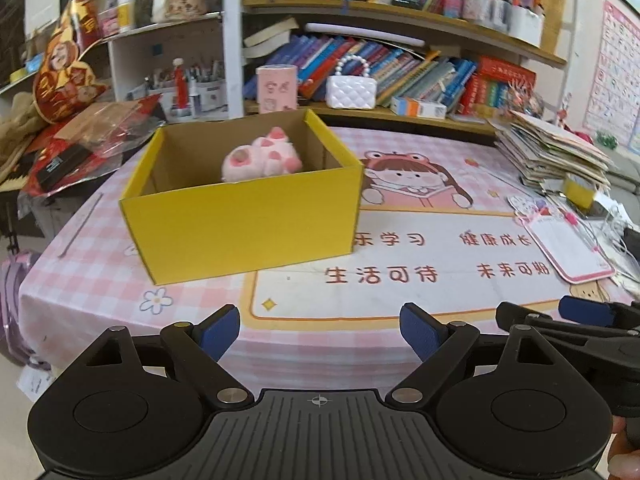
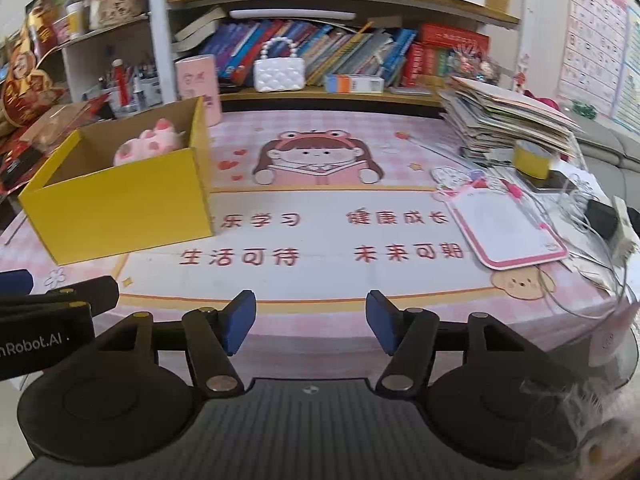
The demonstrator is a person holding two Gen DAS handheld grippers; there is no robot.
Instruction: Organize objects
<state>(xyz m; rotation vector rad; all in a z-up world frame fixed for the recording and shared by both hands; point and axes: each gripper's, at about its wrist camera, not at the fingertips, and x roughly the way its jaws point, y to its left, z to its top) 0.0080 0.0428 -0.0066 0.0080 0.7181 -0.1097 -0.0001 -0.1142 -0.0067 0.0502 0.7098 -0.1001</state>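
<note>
You are facing a pink checked surface point(image 1: 100, 272) before bookshelves point(image 1: 400, 12), carrying one yellow box point(image 1: 240, 224) holding one pink plush point(image 1: 262, 158); both grippers' fingers point(image 1: 420, 330) point(image 2: 240, 320) are standing apart, gripping nothing.

Your left gripper point(image 1: 320, 330) is matte black plastic: two round disc housings flank a ribbed dark grey centre plate stamped with a small white crosshair at lower centre. Angled black link arms carry silver and brass-coloured pivot pins, ending in blue padded fingertips point(image 1: 420, 330). Your right gripper point(image 2: 311, 322) has the same build. White lettering reading "nRobot.AI" shows on the black body at the right wrist view's lower left.
</note>
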